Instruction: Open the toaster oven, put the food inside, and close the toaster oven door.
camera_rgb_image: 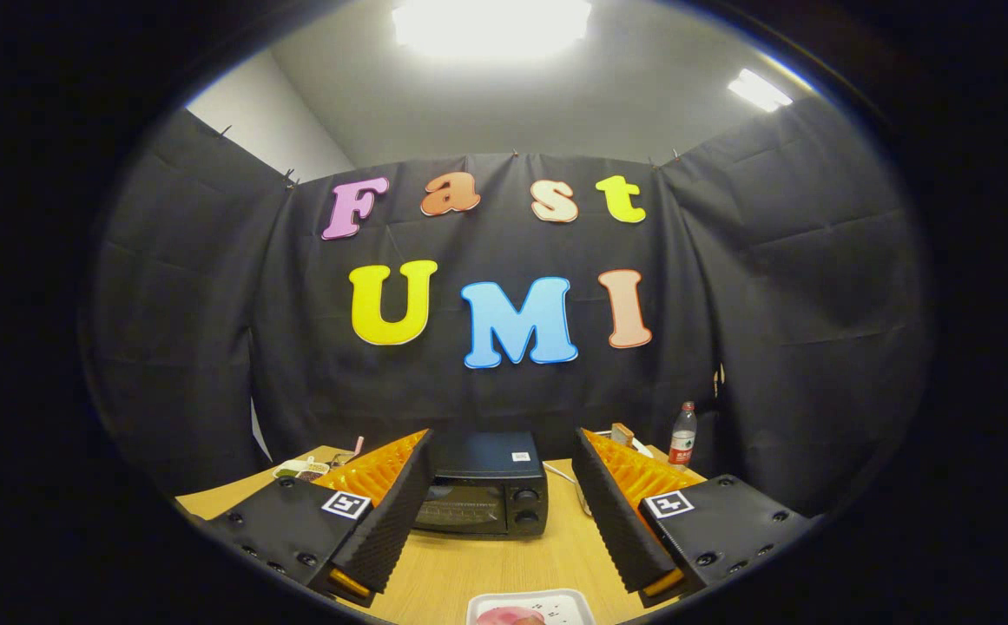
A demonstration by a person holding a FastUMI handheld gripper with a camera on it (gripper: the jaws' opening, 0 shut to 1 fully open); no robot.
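Note:
A black toaster oven [484, 484] stands on the wooden table [486, 564], beyond my fingers and in line with the gap between them. Its glass door is closed and two knobs sit on its right side. My gripper [501, 495] is held above the table, open wide, with nothing between its fingers. Below the fingers, near the table's front edge, a white tray [556, 601] holds a pinkish piece of food [508, 615], only partly seen.
A plastic water bottle [682, 435] stands at the back right of the table. Small dishes and oddments [304, 469] lie at the back left. A white cable [563, 476] runs along the oven's right side. The black cloth wall closes the booth behind.

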